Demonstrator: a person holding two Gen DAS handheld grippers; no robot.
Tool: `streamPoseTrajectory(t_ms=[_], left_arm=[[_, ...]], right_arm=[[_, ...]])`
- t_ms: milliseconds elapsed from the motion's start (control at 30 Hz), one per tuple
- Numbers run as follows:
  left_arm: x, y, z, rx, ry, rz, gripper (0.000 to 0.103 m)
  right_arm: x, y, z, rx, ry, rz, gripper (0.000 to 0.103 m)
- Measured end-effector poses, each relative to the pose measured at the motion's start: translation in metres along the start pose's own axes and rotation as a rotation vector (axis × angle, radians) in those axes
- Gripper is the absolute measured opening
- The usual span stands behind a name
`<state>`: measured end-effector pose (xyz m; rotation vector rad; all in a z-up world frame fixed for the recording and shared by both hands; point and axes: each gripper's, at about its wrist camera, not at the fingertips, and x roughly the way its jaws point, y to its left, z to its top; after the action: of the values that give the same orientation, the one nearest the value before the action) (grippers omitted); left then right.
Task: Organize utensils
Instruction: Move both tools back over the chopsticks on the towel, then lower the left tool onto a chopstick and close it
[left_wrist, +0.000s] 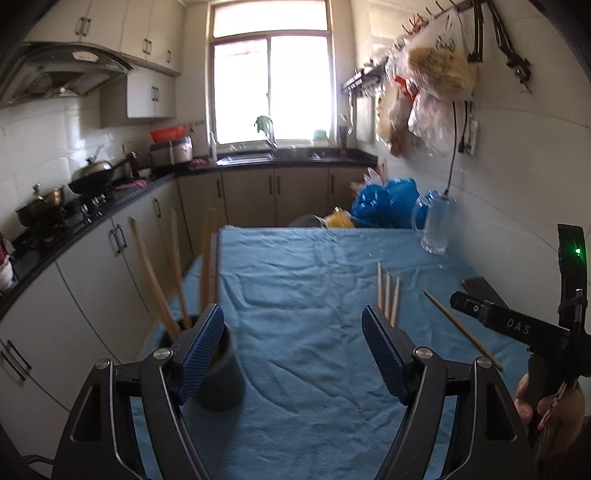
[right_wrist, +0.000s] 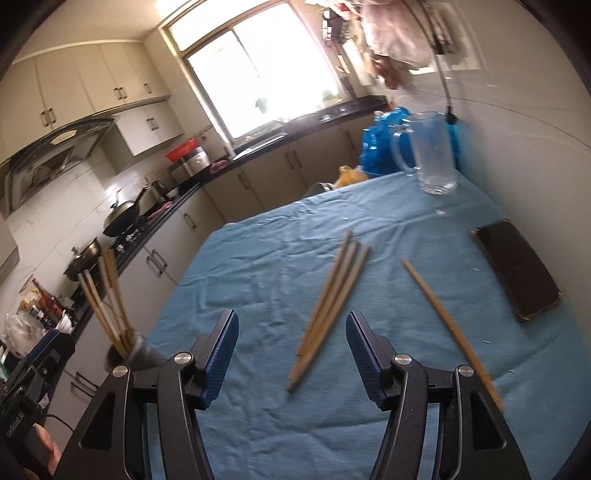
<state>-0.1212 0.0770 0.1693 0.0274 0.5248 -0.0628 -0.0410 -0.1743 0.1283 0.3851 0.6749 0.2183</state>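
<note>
Blue cloth (right_wrist: 258, 280), tan chopsticks (right_wrist: 332, 299)

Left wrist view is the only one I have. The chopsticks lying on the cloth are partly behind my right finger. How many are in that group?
Observer: Four chopsticks lie bunched together, seen whole in the right wrist view.
Operator: Is the right gripper holding any?
Observer: No. The right gripper is open and empty, with the bundle's near ends between its fingers.
Operator: The dark thing near the wall, what is it?
Observer: A dark flat phone-like case, lying fully on the blue cloth.
</note>
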Motion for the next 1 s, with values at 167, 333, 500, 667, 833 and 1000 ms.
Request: streamPoseTrajectory(t_ms=[167,333,500,667,833,1000], left_arm=[[0.032,-0.018,-0.008,-0.007,0.091,-0.051,0.076],[0.081,-0.037,-0.017,-0.024,0.197,-0.106,0.076],[0.137,-0.057,-0.023,-0.059,0.306,-0.171,0.059],[0.188,-0.082,-0.024,-0.045,0.37,-0.2,0.044],[0.219,-0.101,-0.022,-0.016,0.379,-0.237,0.044],[0.252,-0.104,-0.02,-0.03,0.429,-0.224,0.033]], right_arm=[[0.0,-0.041,-0.002,0.052,0.017,-0.065,0.068],[0.007,-0.075,-0.007,0.075,0.059,-0.114,0.068],[0.021,-0.101,-0.01,0.102,0.093,-0.125,0.068],[0.033,-0.115,-0.013,0.108,0.087,-0.131,0.068],[0.041,-0.124,-0.016,0.117,0.079,-0.107,0.068],[0.049,-0.13,-0.019,0.135,0.096,-0.069,0.068]])
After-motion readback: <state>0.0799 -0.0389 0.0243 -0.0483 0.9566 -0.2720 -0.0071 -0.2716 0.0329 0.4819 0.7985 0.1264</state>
